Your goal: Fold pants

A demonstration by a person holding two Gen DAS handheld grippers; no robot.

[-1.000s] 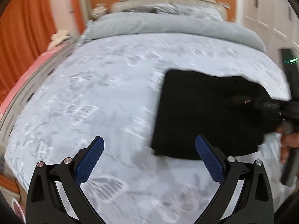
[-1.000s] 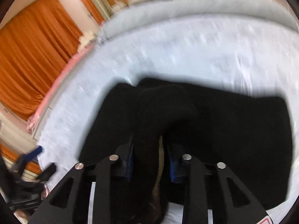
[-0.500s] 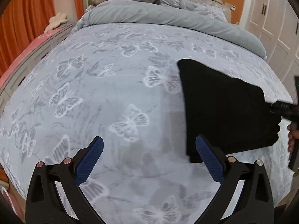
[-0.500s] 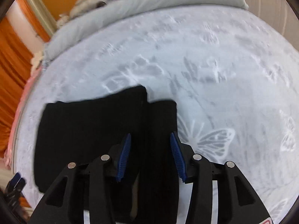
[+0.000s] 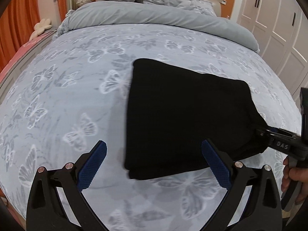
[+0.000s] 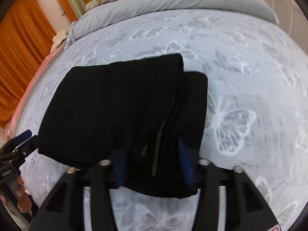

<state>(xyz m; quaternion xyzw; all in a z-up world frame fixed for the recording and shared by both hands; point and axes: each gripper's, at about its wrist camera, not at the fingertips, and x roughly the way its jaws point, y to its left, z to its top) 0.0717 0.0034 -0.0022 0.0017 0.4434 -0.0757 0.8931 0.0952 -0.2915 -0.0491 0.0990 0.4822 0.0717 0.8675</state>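
The black pants (image 5: 182, 115) lie folded into a thick rectangle on the butterfly-print bedspread (image 5: 77, 96). In the right wrist view the pants (image 6: 115, 105) fill the middle, and my right gripper (image 6: 154, 165) is shut on their near edge, cloth bunched between its blue pads. In the left wrist view that right gripper (image 5: 263, 132) grips the pants' right corner. My left gripper (image 5: 154, 163) is open and empty, hovering just in front of the pants' near left corner, and its tip shows at the left of the right wrist view (image 6: 23, 136).
A rolled grey duvet (image 5: 163, 19) and pillows lie at the head of the bed. Orange curtains (image 5: 15, 19) hang on the left, white wardrobe doors (image 5: 279, 28) stand on the right. A pink edge (image 5: 19, 50) runs along the bed's left side.
The right gripper has kept hold of the pants and drawn the fold over. The pants now sit closer to my left gripper, which stays open.
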